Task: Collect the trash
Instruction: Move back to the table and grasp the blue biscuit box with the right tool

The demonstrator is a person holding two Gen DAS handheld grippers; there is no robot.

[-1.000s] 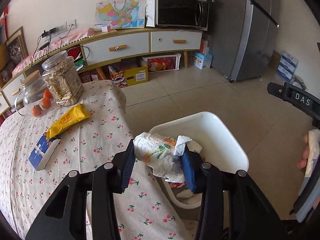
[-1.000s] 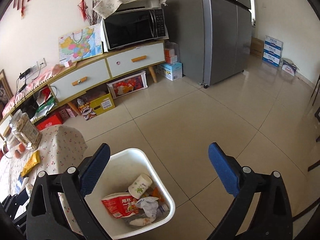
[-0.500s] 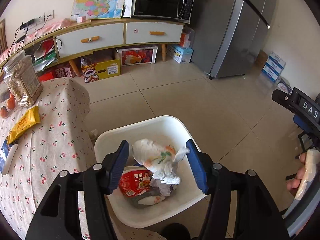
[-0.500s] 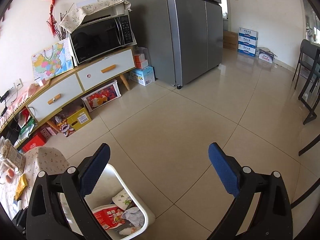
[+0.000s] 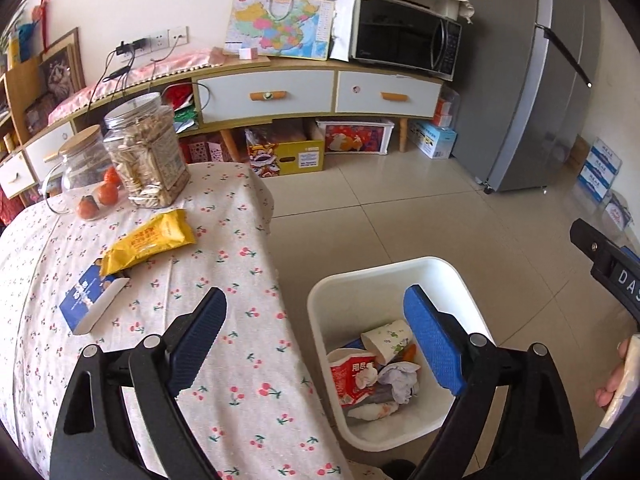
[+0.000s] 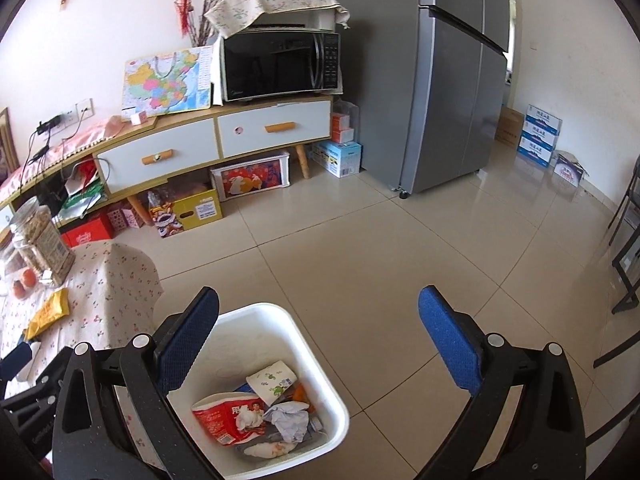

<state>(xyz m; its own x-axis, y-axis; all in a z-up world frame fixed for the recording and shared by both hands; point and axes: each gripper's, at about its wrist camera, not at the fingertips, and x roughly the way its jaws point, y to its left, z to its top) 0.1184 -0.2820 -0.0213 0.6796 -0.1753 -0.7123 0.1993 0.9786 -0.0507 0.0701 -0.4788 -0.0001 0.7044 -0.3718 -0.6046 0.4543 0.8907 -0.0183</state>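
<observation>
Lying crosswise, yellow snack packet (image 5: 150,240) on table (image 5: 248,364)

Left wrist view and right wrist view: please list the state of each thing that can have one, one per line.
left gripper: open, empty
right gripper: open, empty
white bin: upright, partly filled
paper cup: on its side in bin
yellow snack pack: lying on table
blue box: flap open
snack jar: closed, upright
</observation>
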